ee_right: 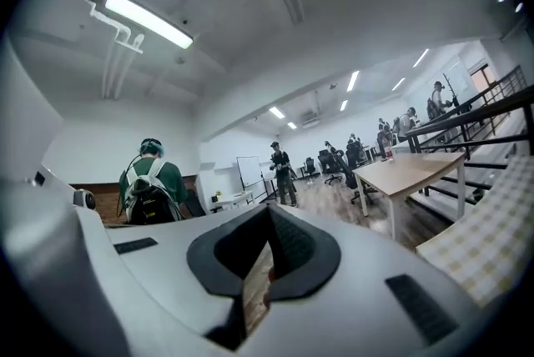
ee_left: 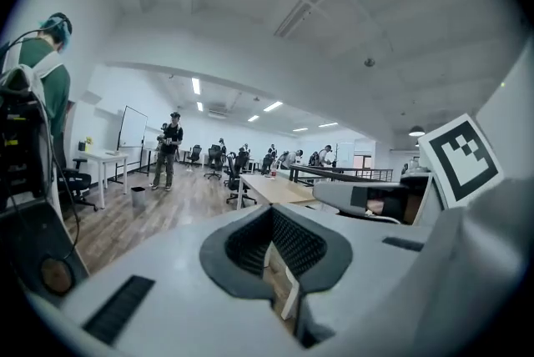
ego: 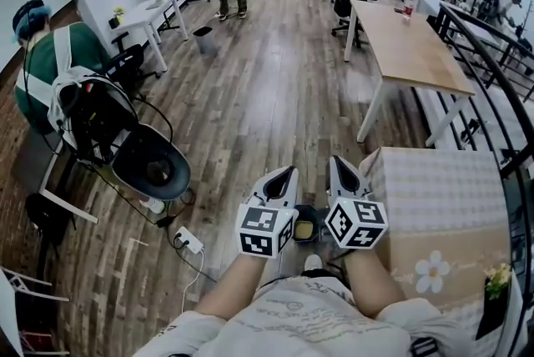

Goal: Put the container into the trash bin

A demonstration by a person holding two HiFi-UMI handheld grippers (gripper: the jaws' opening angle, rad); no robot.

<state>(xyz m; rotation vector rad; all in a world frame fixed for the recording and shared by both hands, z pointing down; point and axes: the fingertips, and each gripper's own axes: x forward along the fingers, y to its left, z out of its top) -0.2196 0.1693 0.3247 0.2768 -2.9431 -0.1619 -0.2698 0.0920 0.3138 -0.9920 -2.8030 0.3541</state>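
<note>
1. Find the wood floor (ego: 267, 97) in all three views, widest in the head view.
2. Find the cloth-covered table (ego: 450, 205) at the right of the head view, just beside the right gripper (ego: 340, 165). Expect only its checked edge in the right gripper view.
3. Find the wooden table (ego: 409, 47) farther back on the right, shown in every view.
4. Note the person in green (ego: 50, 55) at far left, wearing a backpack. Use the right gripper view for the clearest look from behind.
5. Locate the trash bin (ego: 179, 176): black, round, open-topped, on the floor to the left and well apart from both grippers. Rely on the head view alone for its opening.
6. Read the left gripper (ego: 285, 173) in its own view: fingers clenched, pads together, nothing between. See the other gripper's marker cube at that view's right edge.
7. Read the right gripper likewise: fingers clenched on nothing, pointing roughly level.
8. Locate the container (ego: 305, 228): small, dark, with yellowish contents, seen through the gap between the two marker cubes and grasped by neither gripper. Find it in the head view only, with its support hidden.
</note>
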